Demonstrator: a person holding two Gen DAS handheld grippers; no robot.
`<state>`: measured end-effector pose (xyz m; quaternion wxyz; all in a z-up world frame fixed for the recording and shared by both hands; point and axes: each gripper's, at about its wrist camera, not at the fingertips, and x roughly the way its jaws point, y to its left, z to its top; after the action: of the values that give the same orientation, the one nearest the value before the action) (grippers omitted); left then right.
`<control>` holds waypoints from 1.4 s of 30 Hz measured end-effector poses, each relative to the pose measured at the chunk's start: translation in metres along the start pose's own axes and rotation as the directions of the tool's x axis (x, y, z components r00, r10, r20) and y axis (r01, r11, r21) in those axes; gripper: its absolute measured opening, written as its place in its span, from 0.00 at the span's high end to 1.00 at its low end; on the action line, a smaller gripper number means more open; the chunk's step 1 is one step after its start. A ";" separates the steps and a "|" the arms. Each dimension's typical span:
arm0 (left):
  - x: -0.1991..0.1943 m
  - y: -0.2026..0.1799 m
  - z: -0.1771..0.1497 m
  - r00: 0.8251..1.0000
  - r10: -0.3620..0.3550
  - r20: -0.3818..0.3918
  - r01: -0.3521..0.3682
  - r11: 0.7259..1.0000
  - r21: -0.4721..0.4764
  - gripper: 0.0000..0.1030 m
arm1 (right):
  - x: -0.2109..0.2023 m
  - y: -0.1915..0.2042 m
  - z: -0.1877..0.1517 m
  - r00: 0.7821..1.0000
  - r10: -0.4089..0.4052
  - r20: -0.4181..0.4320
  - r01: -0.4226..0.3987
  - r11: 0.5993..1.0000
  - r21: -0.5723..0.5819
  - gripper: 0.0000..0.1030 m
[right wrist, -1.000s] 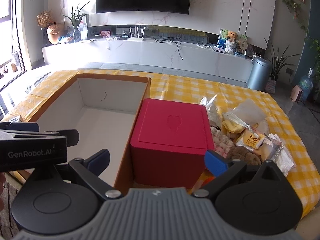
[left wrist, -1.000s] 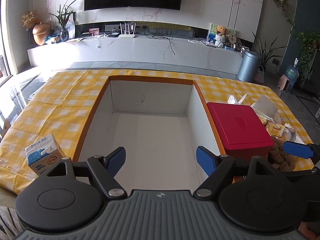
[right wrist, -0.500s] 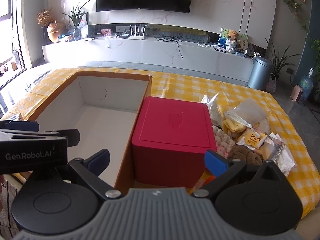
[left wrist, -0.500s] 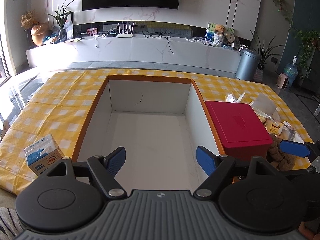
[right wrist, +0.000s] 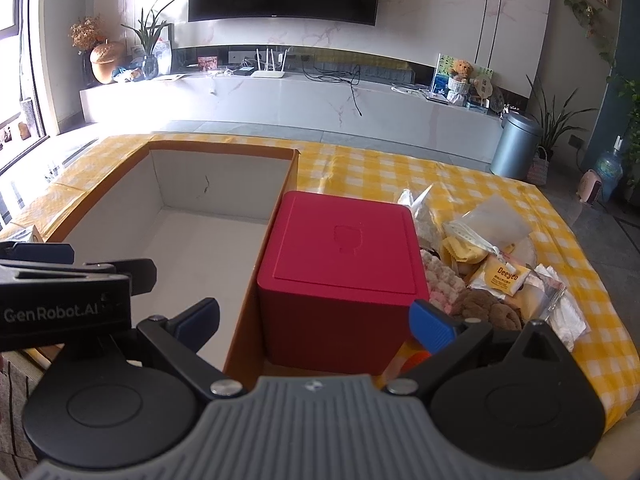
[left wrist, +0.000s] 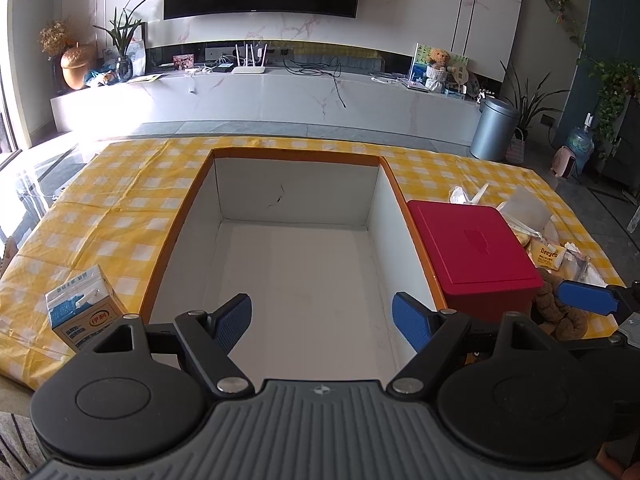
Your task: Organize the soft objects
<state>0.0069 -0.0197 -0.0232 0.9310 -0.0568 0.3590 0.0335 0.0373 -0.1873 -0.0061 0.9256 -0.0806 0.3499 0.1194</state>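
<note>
A large open box (left wrist: 296, 276) with white walls and an orange rim sits on the yellow checked tablecloth; nothing lies inside it (right wrist: 192, 248). My left gripper (left wrist: 322, 320) hovers open over its near end, holding nothing. To the right stands a red lidded box (right wrist: 340, 264), also in the left wrist view (left wrist: 472, 252). My right gripper (right wrist: 314, 322) is open in front of the red box, empty. Beyond it lies a pile of soft things: a brown plush piece (right wrist: 486, 308), pink-white fluffy yarn (right wrist: 440, 276), and packaged snacks (right wrist: 502, 278).
A small milk carton (left wrist: 82, 312) stands left of the big box near the table's front edge. The tablecloth (left wrist: 116, 208) is bare at left and behind the box. A white TV bench and grey bin (right wrist: 516, 144) stand beyond the table.
Both grippers have drifted slightly; the views shift a little, with the boxes appearing marginally lower and nearer. Both stay open and nothing on the table has moved.
</note>
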 end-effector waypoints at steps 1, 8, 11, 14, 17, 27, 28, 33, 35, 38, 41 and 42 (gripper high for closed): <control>0.000 0.000 0.000 1.000 -0.001 0.001 0.001 1.000 0.000 0.09 | 0.000 0.000 0.000 1.000 -0.001 -0.001 0.001 1.000 0.001 0.04; 0.000 -0.001 0.000 1.000 0.001 -0.002 -0.001 1.000 -0.001 0.09 | 0.000 0.000 0.000 1.000 -0.001 -0.002 0.001 1.000 0.000 0.04; 0.000 -0.002 0.000 1.000 0.001 -0.003 -0.001 1.000 0.000 0.09 | 0.000 -0.001 0.000 1.000 -0.001 -0.005 0.001 1.000 0.000 0.04; 0.000 -0.002 0.000 1.000 0.001 -0.002 -0.001 1.000 0.000 0.09 | 0.000 -0.001 0.000 1.000 -0.001 -0.004 0.001 1.000 0.001 0.04; 0.000 -0.002 0.000 1.000 0.001 -0.003 -0.001 1.000 0.000 0.09 | 0.000 -0.001 0.000 1.000 -0.001 -0.004 0.001 1.000 0.001 0.04; -0.001 -0.005 0.000 1.000 -0.009 0.004 0.009 1.000 0.019 0.09 | -0.001 -0.001 -0.002 1.000 0.002 -0.005 -0.002 1.000 0.007 0.04; -0.002 -0.005 0.001 1.000 -0.019 0.002 0.019 1.000 0.025 0.10 | -0.001 -0.002 -0.002 1.000 0.003 -0.005 -0.003 1.000 0.009 0.04; -0.016 -0.012 0.007 0.994 -0.103 0.041 0.100 0.993 0.062 0.11 | -0.012 -0.019 -0.004 0.999 -0.042 0.003 0.042 0.999 0.000 0.03; -0.020 -0.018 0.010 0.994 -0.099 0.051 0.094 0.991 0.092 0.11 | -0.018 -0.033 -0.007 0.998 -0.068 -0.002 0.068 0.998 0.012 0.03; -0.025 -0.024 0.013 0.992 -0.108 0.067 0.100 0.989 0.113 0.11 | -0.027 -0.064 -0.013 0.995 -0.100 -0.016 0.101 0.993 0.068 0.03; -0.025 -0.030 0.015 0.991 -0.118 0.067 0.108 0.984 0.139 0.11 | -0.032 -0.097 -0.018 0.988 -0.148 -0.039 0.152 0.978 0.144 0.03; -0.023 -0.032 0.015 0.991 -0.120 0.063 0.109 0.983 0.148 0.11 | -0.032 -0.108 -0.020 0.985 -0.162 -0.052 0.169 0.971 0.171 0.03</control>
<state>0.0029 -0.0499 0.0063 0.9453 -0.0089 0.3229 -0.0441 0.0317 -0.3005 0.0076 0.9290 -0.0303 0.3686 0.0090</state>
